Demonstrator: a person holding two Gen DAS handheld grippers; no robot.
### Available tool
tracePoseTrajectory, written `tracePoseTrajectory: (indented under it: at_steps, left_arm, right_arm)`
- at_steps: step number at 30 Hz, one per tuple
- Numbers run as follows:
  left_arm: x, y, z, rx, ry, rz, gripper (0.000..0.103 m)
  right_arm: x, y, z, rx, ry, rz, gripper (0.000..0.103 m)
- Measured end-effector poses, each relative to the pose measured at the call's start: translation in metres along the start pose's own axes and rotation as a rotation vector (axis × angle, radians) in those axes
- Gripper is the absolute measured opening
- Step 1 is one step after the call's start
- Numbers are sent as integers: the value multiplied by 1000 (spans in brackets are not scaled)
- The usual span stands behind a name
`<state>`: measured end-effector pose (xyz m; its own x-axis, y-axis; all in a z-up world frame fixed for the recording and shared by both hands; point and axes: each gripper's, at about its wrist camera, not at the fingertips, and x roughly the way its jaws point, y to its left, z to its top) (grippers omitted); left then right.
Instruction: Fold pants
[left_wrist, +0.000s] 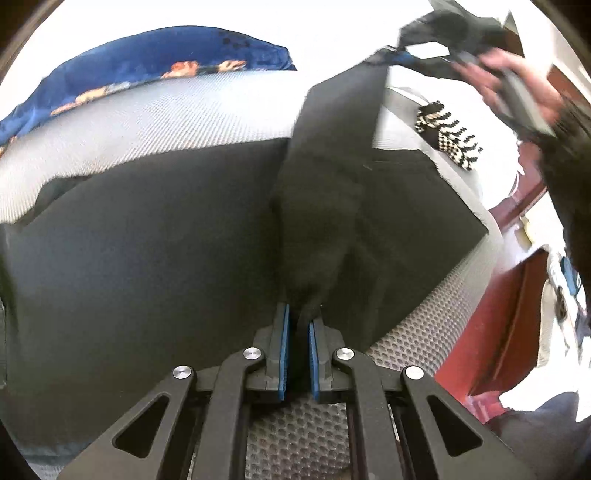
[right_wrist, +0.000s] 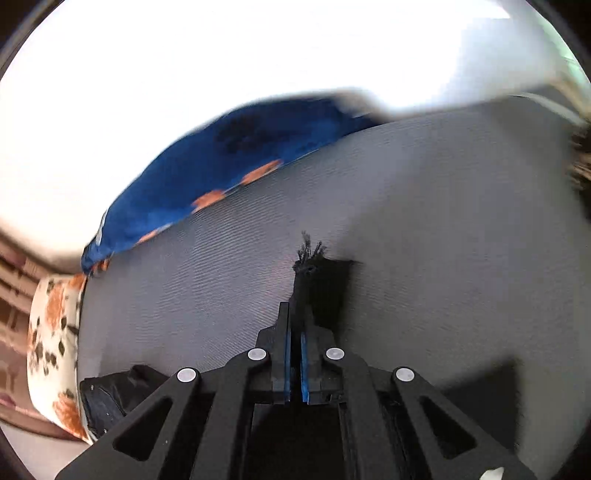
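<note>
Pants (left_wrist: 155, 236) on the mattress (left_wrist: 166, 110): my left claw (left_wrist: 298, 332) pins one fold end. My right claw (right_wrist: 295, 334) pinches the frayed hem, lifted to carry it over.

Left gripper (left_wrist: 299, 325) pinches black pants (left_wrist: 147, 240) (jaws nearly together) on mattress (left_wrist: 166, 107)

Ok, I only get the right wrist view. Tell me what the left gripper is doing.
Observer: The left gripper is shut on a bunched fold of the black pants.
Operator: Say where that fold goes.
Observer: It runs up off the bed as a lifted strip to the right gripper, held in a blurred hand.
Operator: Report anything else nearby.
Observer: A black-and-white patterned item lies on the grey mattress beside the pants.
</note>
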<state>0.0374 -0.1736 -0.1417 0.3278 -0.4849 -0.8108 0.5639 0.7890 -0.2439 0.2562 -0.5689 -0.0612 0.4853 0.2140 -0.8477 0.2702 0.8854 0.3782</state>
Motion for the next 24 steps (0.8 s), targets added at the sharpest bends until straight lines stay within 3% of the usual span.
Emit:
tracePoseTrajectory:
  at_steps: [3,7,14,24]
  left_arm:
    - [-4,-8,1,60,-14,21,10]
    - [-6,-11,2,98,-6,16,10]
    - [2,-22,-7,183,44,42,10]
    - [6,-28,-7,245,64,51,10]
  right_arm:
    - [-51,-44,-30,65,-38,-33,4]
    - [-86,-94,-81,172,-51,-88,4]
    - [-81,-145,-155,314,-31,-155,3]
    - [-79,-169,-194,386,-44,-170,2]
